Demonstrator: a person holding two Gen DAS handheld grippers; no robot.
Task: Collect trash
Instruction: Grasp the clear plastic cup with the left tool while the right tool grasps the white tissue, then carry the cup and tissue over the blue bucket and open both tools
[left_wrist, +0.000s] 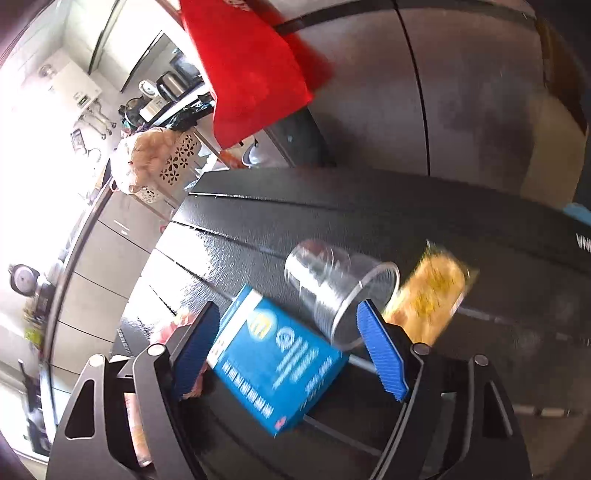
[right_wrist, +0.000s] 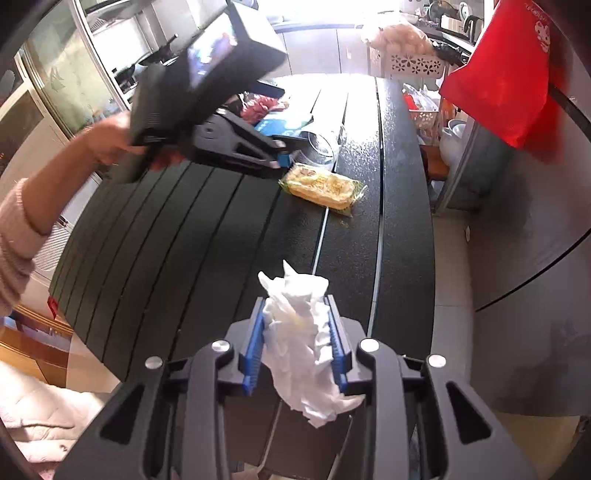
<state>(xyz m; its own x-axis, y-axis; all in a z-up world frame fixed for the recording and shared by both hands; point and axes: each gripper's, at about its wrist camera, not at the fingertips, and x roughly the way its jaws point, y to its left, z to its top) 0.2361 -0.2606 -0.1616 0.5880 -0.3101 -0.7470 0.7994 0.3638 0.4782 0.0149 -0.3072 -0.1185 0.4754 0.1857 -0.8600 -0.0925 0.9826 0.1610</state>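
Left gripper (left_wrist: 288, 339): fingers apart over black slatted bench (right_wrist: 221, 229), blue box (left_wrist: 277, 354) between them, no pad contact seen. Clear plastic cup (left_wrist: 332, 284) on its side at 1 o'clock from box; yellow snack packet (left_wrist: 432, 295) beside cup at 3 o'clock. Right gripper (right_wrist: 295, 339): fingers clamped on crumpled white tissue (right_wrist: 299, 332), at 6 o'clock from packet, well apart.

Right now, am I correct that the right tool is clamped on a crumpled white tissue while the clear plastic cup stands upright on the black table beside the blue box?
Not quite: the clear plastic cup lies on its side, as the left wrist view shows. The rest holds: the right tool is clamped on the crumpled white tissue, and the cup is on the black table beside the blue box.
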